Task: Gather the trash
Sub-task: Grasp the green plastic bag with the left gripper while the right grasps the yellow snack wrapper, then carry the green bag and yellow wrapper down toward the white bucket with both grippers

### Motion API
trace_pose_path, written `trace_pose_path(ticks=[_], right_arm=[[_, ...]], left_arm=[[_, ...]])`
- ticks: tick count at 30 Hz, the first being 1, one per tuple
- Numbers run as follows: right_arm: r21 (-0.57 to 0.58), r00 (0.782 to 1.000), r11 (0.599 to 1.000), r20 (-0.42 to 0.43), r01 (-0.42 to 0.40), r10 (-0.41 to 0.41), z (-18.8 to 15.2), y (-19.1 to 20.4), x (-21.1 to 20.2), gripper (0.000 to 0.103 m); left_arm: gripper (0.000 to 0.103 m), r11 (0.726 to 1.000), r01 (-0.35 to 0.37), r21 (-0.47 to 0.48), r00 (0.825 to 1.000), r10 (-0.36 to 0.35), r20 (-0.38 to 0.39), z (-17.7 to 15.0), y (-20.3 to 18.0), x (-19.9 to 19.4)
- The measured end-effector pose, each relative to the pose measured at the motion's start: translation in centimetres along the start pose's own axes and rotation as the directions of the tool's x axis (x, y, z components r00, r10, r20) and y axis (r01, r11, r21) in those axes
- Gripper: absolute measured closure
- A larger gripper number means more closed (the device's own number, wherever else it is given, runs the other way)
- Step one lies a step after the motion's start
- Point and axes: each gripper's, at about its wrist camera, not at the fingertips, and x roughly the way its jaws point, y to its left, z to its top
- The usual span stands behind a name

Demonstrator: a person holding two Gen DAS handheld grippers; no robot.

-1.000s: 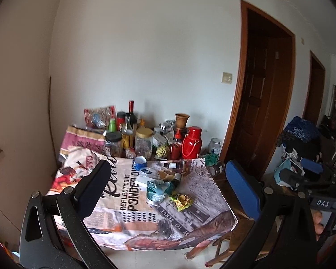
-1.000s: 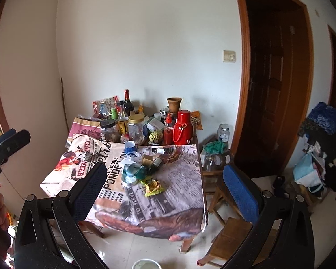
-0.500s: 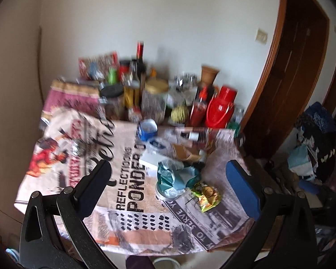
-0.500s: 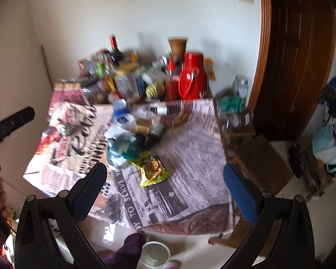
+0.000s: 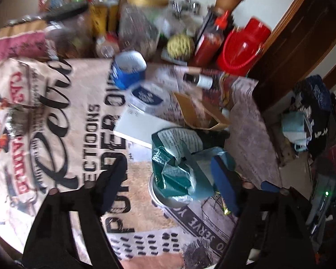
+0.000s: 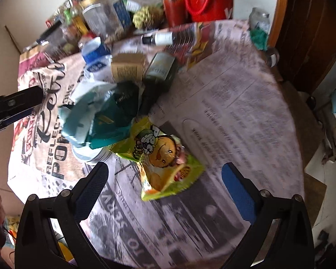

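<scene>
Now both grippers point steeply down at the printed tablecloth (image 5: 82, 116), much closer than a second ago, when the whole table and the doorway were in view. The left gripper (image 5: 168, 177) is closing its jaws, which earlier stood fully wide; the crumpled teal wrapper (image 5: 179, 168) lies between its fingers, not yet pressed. The right gripper (image 6: 163, 179) stays open above the yellow snack packet (image 6: 161, 154), just beside the teal wrapper.
</scene>
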Motion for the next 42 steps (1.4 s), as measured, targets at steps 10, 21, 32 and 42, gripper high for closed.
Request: trace_pose_path(ticks=[10,21,32,42], right_arm=[[-0.014,1.0,1.0,-0.024,0.002,-0.003,-0.2,0.1,1.3,0.033],[-0.007,0.998,0.998,-0.013,-0.069,0.069,-0.3,-0.2,0.8,0.072],[-0.013,0.995,0.995,0.034,-0.098,0.098,-1.0,-2.2,-3.7,0.077],[-0.106,0.972,0.987,0.187,-0.123,0.142,-2.0,-3.4,-11.5,0.077]], left_arm=[[0.049,0.997,0.049,-0.065,0.988,-0.058,-0.14,0.3,0.7,5.4],[0.062,0.998,0.053,-0.045,0.99,-0.059,-0.129,0.9,0.0,4.8],[0.072,1.0,0.014,0.003,0.999,-0.014,-0.044,-0.7,-2.7,-0.3],[0.072,0.998,-0.054,-0.042,0.984,0.06,0.168,-4.1,-6.0,-10.3]])
